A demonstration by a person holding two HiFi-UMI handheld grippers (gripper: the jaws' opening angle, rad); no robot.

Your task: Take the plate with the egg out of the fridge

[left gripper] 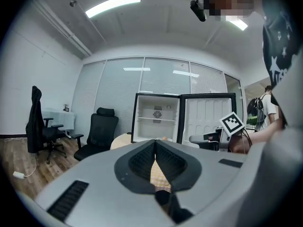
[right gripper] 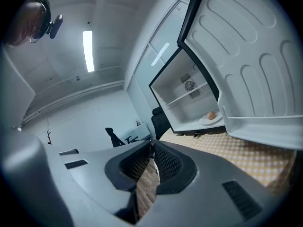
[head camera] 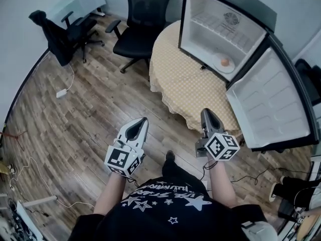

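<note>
Fridge [head camera: 213, 21] is standing open on the tabletop [head camera: 175, 82].
Left gripper [head camera: 144, 120] and right gripper [head camera: 205, 112] are hovering clenched, empty, short of the plate [head camera: 218, 66] carrying 1 egg [head camera: 225, 62].

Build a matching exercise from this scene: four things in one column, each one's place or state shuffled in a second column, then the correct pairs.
Things
1. egg
2. fridge door
3. office chair
4. right gripper

Place or state
A. swung wide open
B. on the wooden floor beside the round table
C. on the plate inside the fridge
D. fingers together, holding nothing

Pairs: 1-C, 2-A, 3-B, 4-D
</note>
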